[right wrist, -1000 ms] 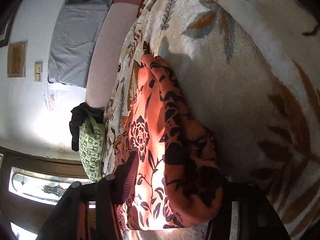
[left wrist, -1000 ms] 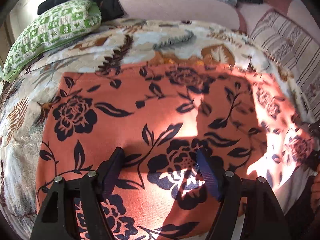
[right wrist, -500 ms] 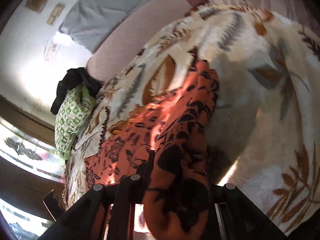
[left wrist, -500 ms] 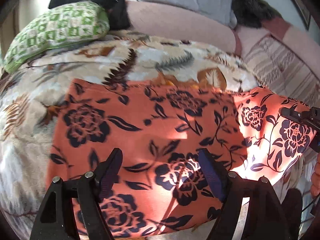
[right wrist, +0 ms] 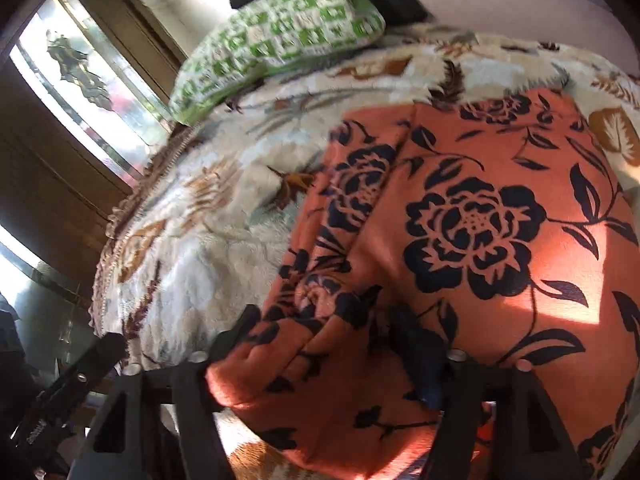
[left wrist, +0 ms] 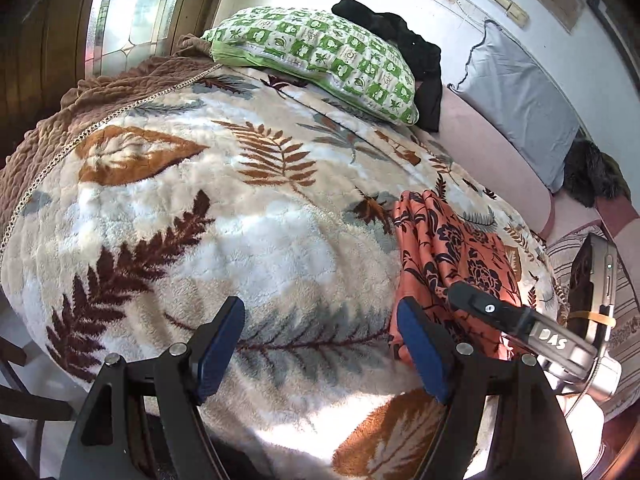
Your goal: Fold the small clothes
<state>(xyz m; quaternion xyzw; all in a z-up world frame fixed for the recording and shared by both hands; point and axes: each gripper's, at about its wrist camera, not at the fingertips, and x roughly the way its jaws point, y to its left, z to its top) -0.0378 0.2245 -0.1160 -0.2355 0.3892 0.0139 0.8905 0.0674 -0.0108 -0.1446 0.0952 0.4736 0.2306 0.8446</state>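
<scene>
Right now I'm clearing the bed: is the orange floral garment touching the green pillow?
Apart. Left wrist view: leaf-patterned blanket lies bare between the orange garment and green pillow.

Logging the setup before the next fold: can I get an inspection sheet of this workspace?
Surface: leaf-print blanket.
Job's things: orange floral garment, partly folded, lying on the blanket.
Clutter: green pillow, black clothing behind it.
Grippers: left gripper open, nothing between its jaws; right gripper jaws have just been opening, garment edge between them.
Cables: thin cord by the right gripper.
Surroundings: window, grey pillow against the wall.
</scene>
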